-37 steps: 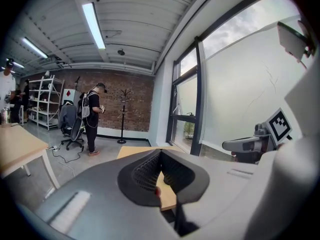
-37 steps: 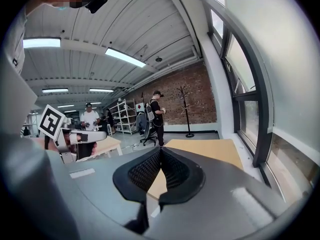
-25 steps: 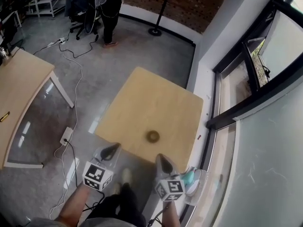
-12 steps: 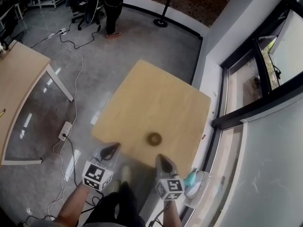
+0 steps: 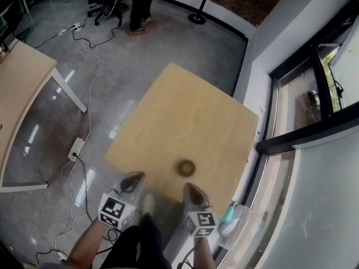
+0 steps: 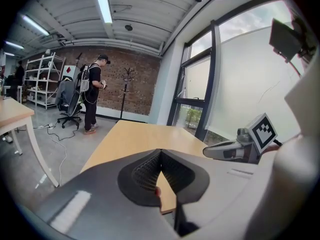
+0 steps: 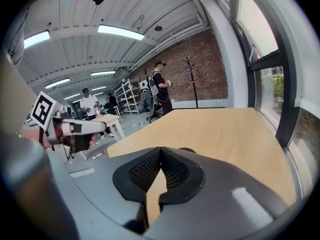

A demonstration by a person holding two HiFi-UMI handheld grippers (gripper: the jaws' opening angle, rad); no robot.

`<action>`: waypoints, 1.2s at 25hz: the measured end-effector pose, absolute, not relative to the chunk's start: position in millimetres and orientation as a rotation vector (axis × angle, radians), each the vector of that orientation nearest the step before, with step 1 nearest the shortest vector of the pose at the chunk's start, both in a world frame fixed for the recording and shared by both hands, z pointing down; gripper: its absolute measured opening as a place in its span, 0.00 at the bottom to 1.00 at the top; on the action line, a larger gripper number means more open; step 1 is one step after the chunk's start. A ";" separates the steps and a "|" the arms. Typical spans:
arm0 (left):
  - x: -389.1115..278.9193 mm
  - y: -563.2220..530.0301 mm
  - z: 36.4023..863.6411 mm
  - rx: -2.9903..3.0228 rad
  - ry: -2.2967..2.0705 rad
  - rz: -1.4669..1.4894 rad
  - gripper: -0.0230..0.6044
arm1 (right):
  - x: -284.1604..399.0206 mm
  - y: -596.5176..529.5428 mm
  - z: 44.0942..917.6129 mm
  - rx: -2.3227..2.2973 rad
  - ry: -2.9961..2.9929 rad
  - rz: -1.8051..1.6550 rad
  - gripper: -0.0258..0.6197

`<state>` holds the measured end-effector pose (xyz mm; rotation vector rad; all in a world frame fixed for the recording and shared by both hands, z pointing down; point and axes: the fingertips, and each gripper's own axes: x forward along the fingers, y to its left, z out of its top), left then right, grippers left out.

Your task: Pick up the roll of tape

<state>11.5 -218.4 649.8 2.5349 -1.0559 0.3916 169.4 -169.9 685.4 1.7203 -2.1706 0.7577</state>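
The roll of tape (image 5: 186, 166), a small dark ring, lies flat on the square light-wood table (image 5: 190, 111) near its front edge. My right gripper (image 5: 188, 187) is shut and empty, its tip just short of the roll and a little above the table edge. In the right gripper view the roll (image 7: 188, 149) peeks out just behind the closed jaws (image 7: 160, 149). My left gripper (image 5: 135, 178) is also shut and empty, off the table's front left corner. The left gripper view shows its closed tips (image 6: 160, 152) aimed along the tabletop, with the right gripper (image 6: 235, 149) alongside.
A second wooden table (image 5: 22, 88) stands at the left. Cables and a power strip (image 5: 74, 147) lie on the grey floor. A person (image 5: 140, 1) stands at the far end by an office chair. A window wall (image 5: 291, 105) runs along the table's right side.
Both grippers have sunk and closed in on the table's front edge. The tape roll now sits nearer the right gripper's tip. Both stay shut.
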 end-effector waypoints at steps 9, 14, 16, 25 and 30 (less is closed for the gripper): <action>6.8 -228.0 650.8 2.524 -1.068 0.386 0.04 | 169.7 -191.1 697.0 1.586 -2.106 0.573 0.06; 5.8 -229.0 649.2 2.521 -1.074 0.391 0.04 | 166.9 -205.5 710.2 1.469 -2.051 0.450 0.07; 4.6 -229.4 647.4 2.521 -1.077 0.390 0.04 | 166.6 -211.0 716.6 1.439 -2.034 0.430 0.09; -3.8 -228.9 646.5 2.503 -1.103 0.395 0.04 | 163.8 -223.0 746.1 1.315 -1.981 0.490 0.27; -4.4 -227.2 647.4 2.496 -1.107 0.405 0.04 | 161.7 -224.7 757.6 1.267 -1.960 0.541 0.33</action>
